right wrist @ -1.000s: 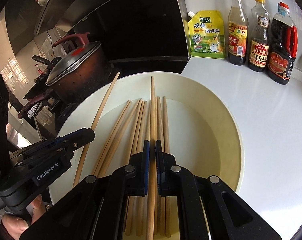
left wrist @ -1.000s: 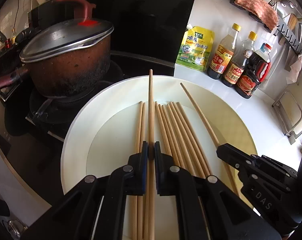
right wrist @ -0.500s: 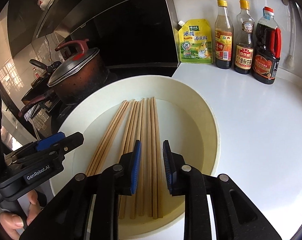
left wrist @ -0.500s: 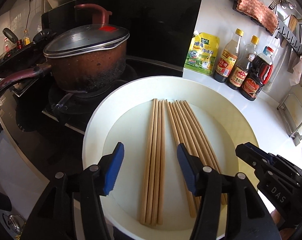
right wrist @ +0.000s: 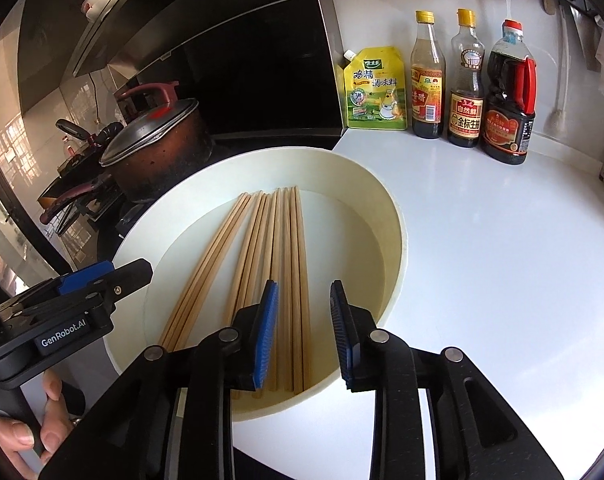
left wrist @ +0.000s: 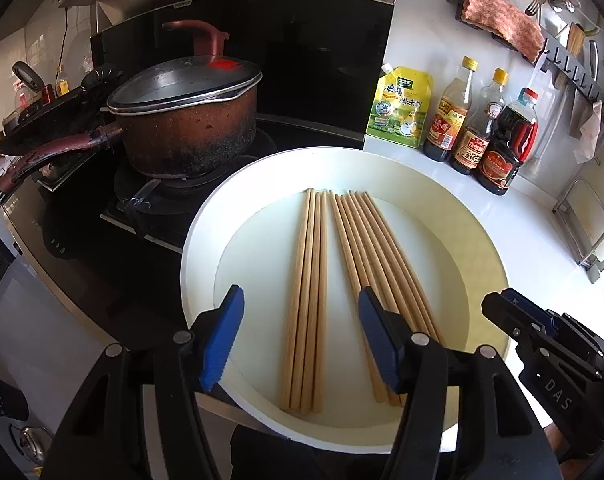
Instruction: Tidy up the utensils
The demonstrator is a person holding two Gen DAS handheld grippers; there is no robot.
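Note:
Several wooden chopsticks (left wrist: pixel 307 292) lie side by side in a wide white basin (left wrist: pixel 206 216), in two bundles with a narrow gap between them. The right bundle (left wrist: pixel 377 264) fans slightly. My left gripper (left wrist: pixel 302 336) is open and empty, above the near ends of the chopsticks. My right gripper (right wrist: pixel 303 328) is open and empty over the basin's near right part. The chopsticks (right wrist: pixel 278 264) and basin (right wrist: pixel 397 240) show in the right wrist view too, with the left gripper (right wrist: pixel 114 280) at the left. The right gripper (left wrist: pixel 513 316) shows in the left wrist view.
A lidded brown pot (left wrist: pixel 186 120) sits on the black stove left of the basin, a dark pan behind it. A yellow seasoning pouch (left wrist: pixel 399 108) and three sauce bottles (left wrist: pixel 477 124) stand against the back wall. A utensil rail with a cloth (left wrist: pixel 501 24) hangs above.
Both grippers were each shut on a chopstick; both have opened, dropped the chopsticks into the basin among the others, and pulled back and up.

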